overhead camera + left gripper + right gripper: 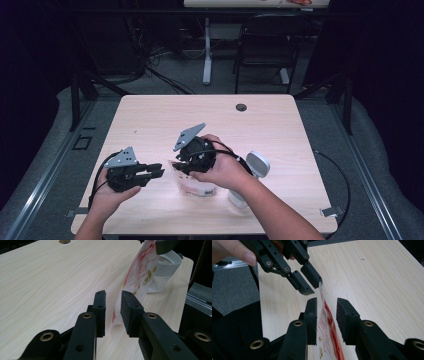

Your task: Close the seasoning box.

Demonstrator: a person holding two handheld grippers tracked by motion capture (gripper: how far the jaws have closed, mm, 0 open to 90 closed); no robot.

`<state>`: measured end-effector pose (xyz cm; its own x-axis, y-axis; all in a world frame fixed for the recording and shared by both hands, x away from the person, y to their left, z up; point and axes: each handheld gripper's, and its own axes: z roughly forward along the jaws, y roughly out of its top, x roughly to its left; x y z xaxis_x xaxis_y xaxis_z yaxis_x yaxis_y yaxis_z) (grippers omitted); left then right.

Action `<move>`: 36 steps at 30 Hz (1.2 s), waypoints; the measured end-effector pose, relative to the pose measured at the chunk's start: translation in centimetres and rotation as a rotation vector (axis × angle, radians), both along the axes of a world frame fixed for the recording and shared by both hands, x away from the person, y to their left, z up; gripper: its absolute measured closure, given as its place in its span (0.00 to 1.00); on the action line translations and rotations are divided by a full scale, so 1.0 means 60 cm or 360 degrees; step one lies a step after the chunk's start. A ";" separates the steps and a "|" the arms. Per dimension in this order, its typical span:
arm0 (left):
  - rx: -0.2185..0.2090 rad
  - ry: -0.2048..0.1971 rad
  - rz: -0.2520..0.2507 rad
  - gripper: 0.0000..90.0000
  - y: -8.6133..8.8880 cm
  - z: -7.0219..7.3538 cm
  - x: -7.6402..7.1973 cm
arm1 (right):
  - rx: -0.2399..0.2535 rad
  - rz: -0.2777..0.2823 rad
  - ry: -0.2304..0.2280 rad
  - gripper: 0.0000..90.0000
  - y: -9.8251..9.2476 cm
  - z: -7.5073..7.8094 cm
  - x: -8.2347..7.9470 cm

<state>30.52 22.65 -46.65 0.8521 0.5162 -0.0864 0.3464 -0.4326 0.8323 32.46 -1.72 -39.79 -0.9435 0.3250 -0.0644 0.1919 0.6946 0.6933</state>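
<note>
The left gripper (159, 173) is held level near the bench (150, 115), its jaws apart and empty, just beside the edge of the plastic bag (192, 182). The right gripper (181, 167) is tilted downward over the bag, its jaws apart astride the upper edge, not clamped. A white cup (255, 167) is seen just behind.

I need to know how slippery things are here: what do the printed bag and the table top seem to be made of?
The bag looks like thin, glossy clear plastic film with red print; the table shows through it and it stands in soft folds. The table top looks like pale wood-grain laminate, smooth and matte, though it could be real wood.
</note>
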 end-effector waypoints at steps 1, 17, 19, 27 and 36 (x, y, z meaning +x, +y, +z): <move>-0.0001 0.0001 -0.0001 0.83 0.000 0.000 0.000 | -0.0012 0.0001 -0.0007 0.79 0.002 0.000 0.000; -0.0003 0.0004 0.0004 0.83 0.001 -0.002 0.002 | -0.0103 0.0020 -0.0004 0.84 0.019 -0.012 0.007; -0.0003 0.0005 0.0004 0.83 0.001 -0.002 0.002 | -0.0112 0.0019 0.0001 0.85 0.020 -0.013 0.008; -0.0001 0.0008 0.0002 0.82 0.001 -0.003 0.003 | -0.0146 0.0018 0.0012 0.87 0.025 -0.020 0.013; 0.0007 0.0009 0.0000 0.82 -0.001 -0.004 0.004 | -0.0162 0.0031 0.0042 0.91 0.026 -0.022 0.017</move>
